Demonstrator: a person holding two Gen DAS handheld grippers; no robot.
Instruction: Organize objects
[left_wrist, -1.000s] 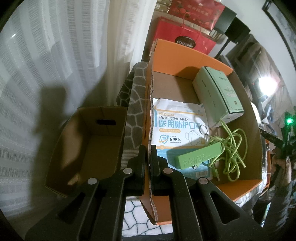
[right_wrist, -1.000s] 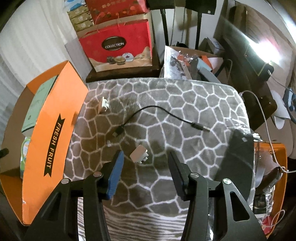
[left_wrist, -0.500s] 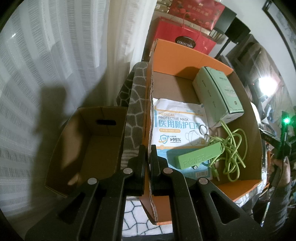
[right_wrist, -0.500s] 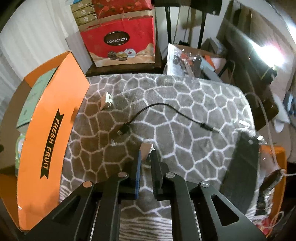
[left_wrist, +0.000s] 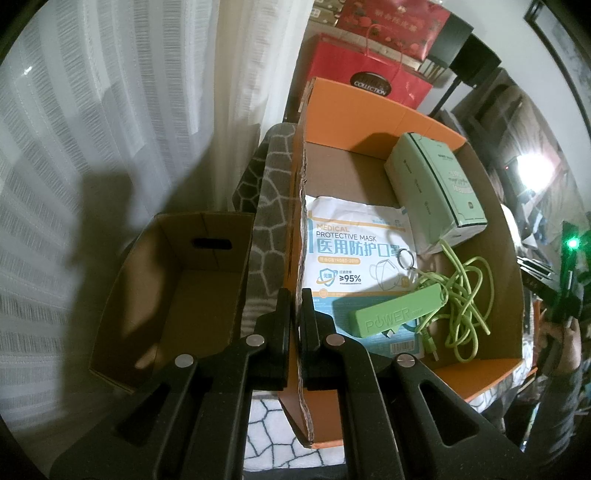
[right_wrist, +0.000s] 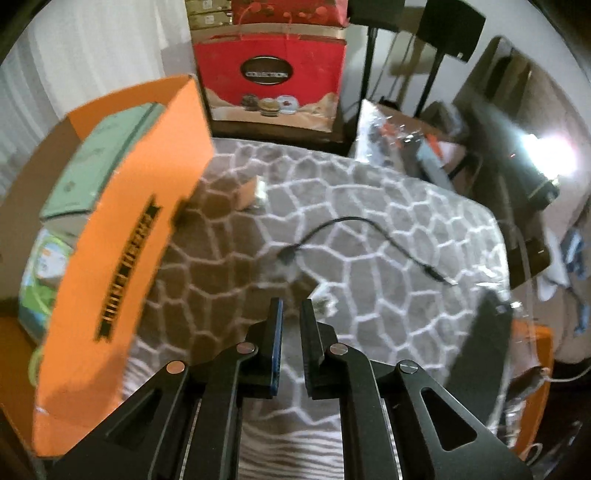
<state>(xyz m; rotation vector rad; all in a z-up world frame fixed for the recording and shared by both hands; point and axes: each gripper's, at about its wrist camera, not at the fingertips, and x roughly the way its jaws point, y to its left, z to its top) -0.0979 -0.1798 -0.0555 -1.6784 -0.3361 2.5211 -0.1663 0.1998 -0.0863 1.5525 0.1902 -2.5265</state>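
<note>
My left gripper (left_wrist: 295, 295) is shut on the left wall of the orange fruit box (left_wrist: 388, 107). Inside lie a mask packet (left_wrist: 354, 251), a green tissue box (left_wrist: 432, 188), a green power bank (left_wrist: 395, 312) and a tangled green cable (left_wrist: 469, 295). My right gripper (right_wrist: 291, 306) is shut on a small white charger plug (right_wrist: 325, 295), its body showing beyond the right fingertip, over the grey patterned blanket (right_wrist: 369, 206). The orange box (right_wrist: 122, 240) stands to its left. A black cable (right_wrist: 369, 236) and a second white plug (right_wrist: 251, 192) lie on the blanket.
A plain brown cardboard box (left_wrist: 177, 288) stands left of the orange box, by the white curtain (left_wrist: 110, 110). A red gift bag (right_wrist: 273, 74) stands behind. A dark flat object (right_wrist: 480, 347) lies at the blanket's right edge. Clutter sits at the far right.
My right gripper closed on the small white plug and lifted, swinging left toward the orange box; the view is blurred. The left gripper kept its hold on the box wall.
</note>
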